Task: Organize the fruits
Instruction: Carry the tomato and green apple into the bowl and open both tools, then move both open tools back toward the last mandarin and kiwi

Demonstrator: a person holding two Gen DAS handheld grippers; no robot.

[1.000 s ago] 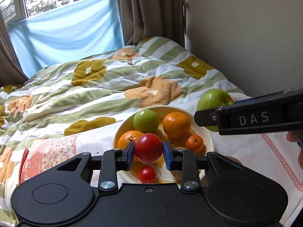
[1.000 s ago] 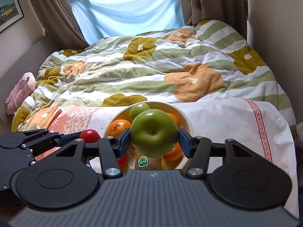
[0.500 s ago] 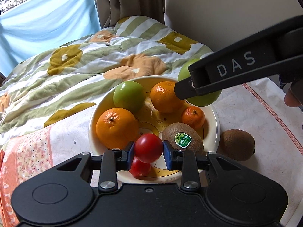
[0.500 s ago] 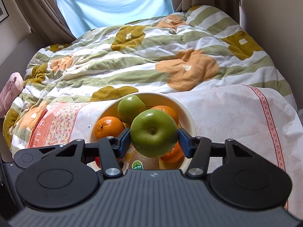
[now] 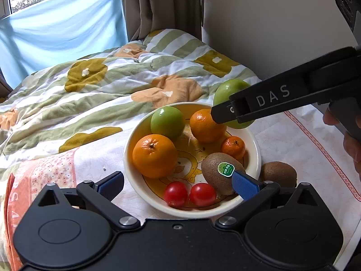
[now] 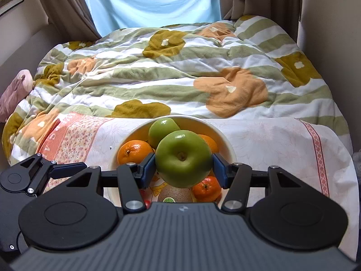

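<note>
Released, tomato [image 5: 202, 194] lies in bowl [image 5: 255, 140] between opening left tongs [image 5: 178, 184].

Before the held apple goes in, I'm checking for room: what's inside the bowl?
The bowl holds a green apple, two large oranges, a small mandarin, a stickered kiwi and two tomatoes. The right gripper hides part of its far rim.

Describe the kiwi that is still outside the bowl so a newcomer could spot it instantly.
Start at the white bowl of fruit on the pale cloth at the bed's near end. Just outside its right rim in the left wrist view lies a brown kiwi. Unlike the kiwi in the bowl, it shows no green sticker.
</note>
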